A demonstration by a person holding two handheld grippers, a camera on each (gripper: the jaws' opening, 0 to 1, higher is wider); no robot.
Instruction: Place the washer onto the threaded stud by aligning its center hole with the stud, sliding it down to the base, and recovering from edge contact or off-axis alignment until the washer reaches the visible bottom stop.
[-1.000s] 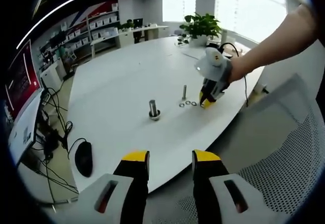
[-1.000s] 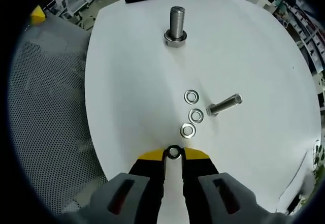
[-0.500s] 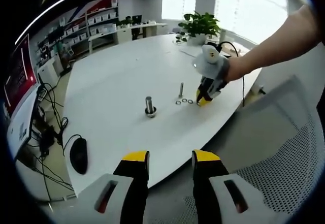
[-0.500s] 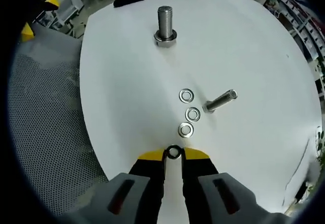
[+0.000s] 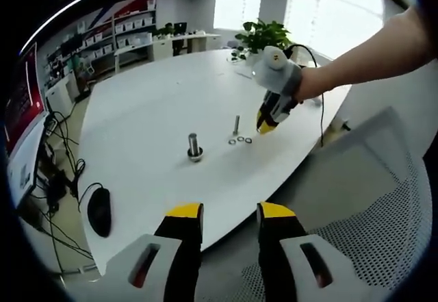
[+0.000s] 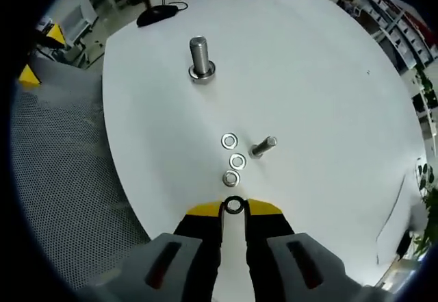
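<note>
A dark washer [image 6: 234, 205] sits pinched between the yellow tips of my right gripper [image 6: 234, 208], which hangs above the white table [image 6: 321, 76]. Ahead of it three loose washers [image 6: 231, 177] lie in a short row on the table, beside a smaller upright bolt [image 6: 262, 146]. Farther off stands the thick threaded stud [image 6: 199, 59] on its nut base. From the left gripper view, the stud [image 5: 194, 146] is mid-table and the right gripper [image 5: 266, 122], held by a person's hand, hovers above the washer row [image 5: 239, 140]. My left gripper [image 5: 226, 213] is open and holds nothing, off the table's near edge.
A black mouse [image 5: 98, 211] with its cable lies at the table's left end. A mesh chair [image 5: 383, 199] is below me on the right. A potted plant [image 5: 263, 36] stands at the far edge; shelves and a screen lie beyond.
The right gripper has risen from the table with the washer still in its tips; stud and loose washers look smaller. The left gripper view has drifted slightly.
</note>
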